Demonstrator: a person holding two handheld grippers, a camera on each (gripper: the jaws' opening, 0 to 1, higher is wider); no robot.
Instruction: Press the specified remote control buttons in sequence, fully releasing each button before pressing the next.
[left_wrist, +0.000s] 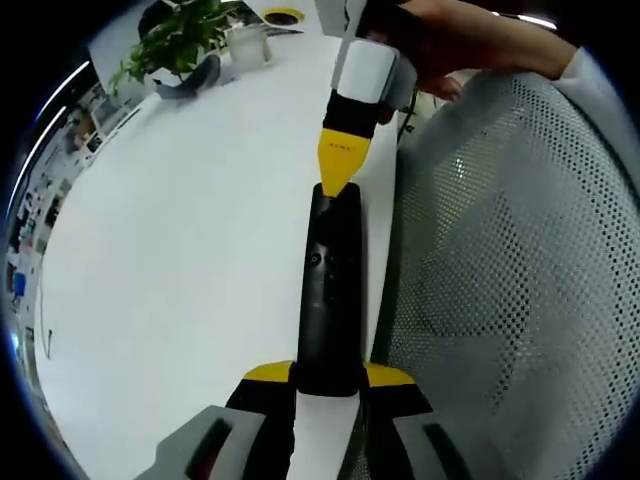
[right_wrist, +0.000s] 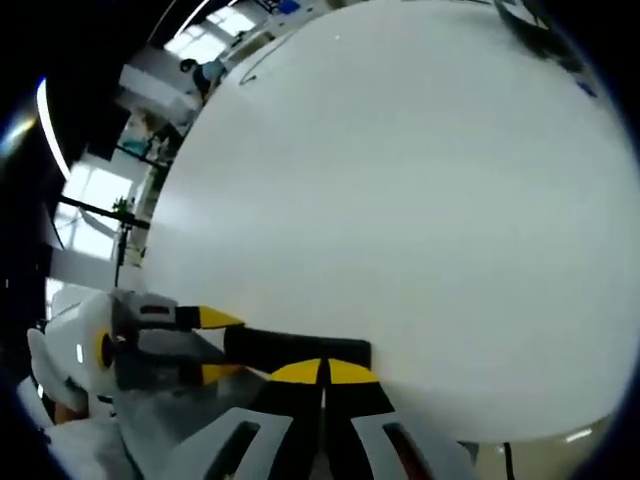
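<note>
table: I see a white top (left_wrist: 190, 250) filling the left and centre of the left gripper view, and most of the right gripper view
chair: I see grey mesh (left_wrist: 520, 290) covering the right half of the left gripper view
plant: I make out green leaves (left_wrist: 175, 40) in a white pot (left_wrist: 247, 45) at the upper left of the left gripper view
windows: I see bright panes (right_wrist: 85, 215) at the left edge of the right gripper view

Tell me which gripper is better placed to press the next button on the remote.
Right, probably. The right gripper has its jaws closed to a point at the far end of the long black remote control. The left gripper holds the remote's near end, steadying it on the white table.
</note>
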